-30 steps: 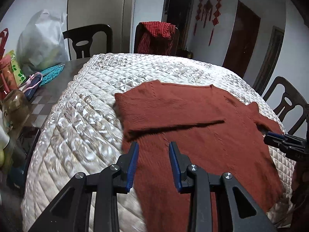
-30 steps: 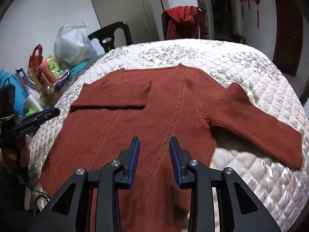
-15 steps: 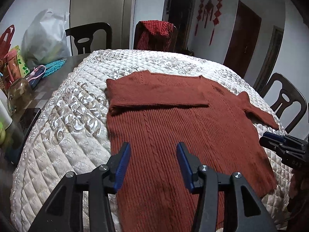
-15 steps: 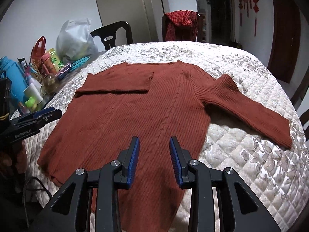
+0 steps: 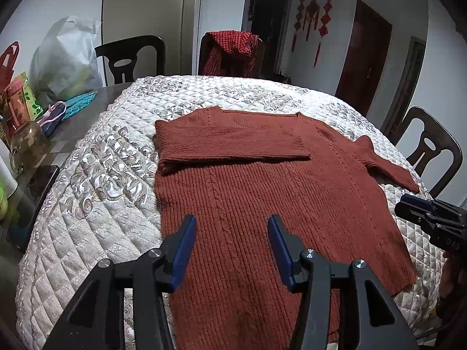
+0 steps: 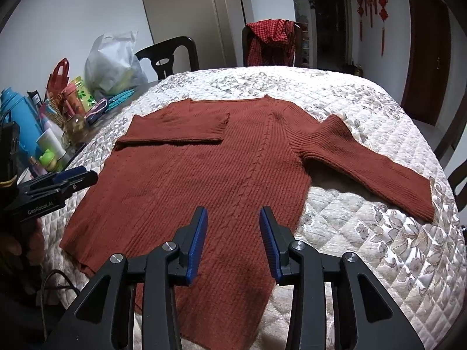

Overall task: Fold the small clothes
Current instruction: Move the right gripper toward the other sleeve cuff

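Fig. Rust-red rib-knit sweater [image 6: 210,175] lying flat, front up, on the quilted cream floral bedspread [image 6: 364,233] that covers the table; hem toward us, neckline away.

Done so far: one sleeve, the left folded sleeve [image 5: 233,143], is laid across the chest, its cuff reaching approx. mid-body. We judge this as step 1 of the fold complete.

Left to do: the right outstretched sleeve [image 6: 364,163] lies spread on the bedspread, well apart from the body panel; it wants folding in likewise. After that, we judge the body needs at least one fold, hem toward neckline. So, roughly a third through, no more.

Grippers: left gripper [image 5: 230,245] hovers above the hem area, blue pads apart, nothing betw. them; its jaws have just been opening. Right gripper [image 6: 233,239] likewise over the lower body panel, pads apart and empty, jaws just been opening slightly. Neither touches the knit as far as we see.

Background clutter (bottles, white plastic bag [image 6: 113,67]) sits off the bedspread, irrelevant to the fold.
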{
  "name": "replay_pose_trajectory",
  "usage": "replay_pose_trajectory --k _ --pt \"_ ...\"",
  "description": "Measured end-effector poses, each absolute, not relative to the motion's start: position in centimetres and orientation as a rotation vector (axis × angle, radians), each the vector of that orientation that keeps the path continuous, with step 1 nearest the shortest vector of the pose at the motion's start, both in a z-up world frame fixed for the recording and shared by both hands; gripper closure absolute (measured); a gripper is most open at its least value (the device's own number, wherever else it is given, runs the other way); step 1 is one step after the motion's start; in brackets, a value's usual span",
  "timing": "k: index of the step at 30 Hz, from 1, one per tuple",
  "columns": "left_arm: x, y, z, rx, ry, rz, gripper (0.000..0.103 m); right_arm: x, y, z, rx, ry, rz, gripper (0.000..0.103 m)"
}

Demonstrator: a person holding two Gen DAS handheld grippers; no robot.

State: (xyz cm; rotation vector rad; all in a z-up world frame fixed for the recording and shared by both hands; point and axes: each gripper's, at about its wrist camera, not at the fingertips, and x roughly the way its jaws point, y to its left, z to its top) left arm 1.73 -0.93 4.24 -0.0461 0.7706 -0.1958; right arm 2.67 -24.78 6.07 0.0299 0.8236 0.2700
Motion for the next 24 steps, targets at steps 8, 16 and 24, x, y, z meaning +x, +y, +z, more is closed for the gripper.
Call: replay_pose_trajectory --k 8,16,24 --pt "2.3 -1.3 4.1 -0.040 0.777 -0.200 0.050 3.2 -25.1 5.7 0.039 0.836 0.262 0.065" --pt "3.4 -1.8 3.6 -0.029 0.795 -0.200 0.049 3.9 -26.3 5.2 0.066 0.850 0.241 0.065" --pt "4.8 -2.4 3.0 -0.010 0.815 -0.200 0.049 4.8 -28.2 4.4 0.107 0.868 0.197 0.059"
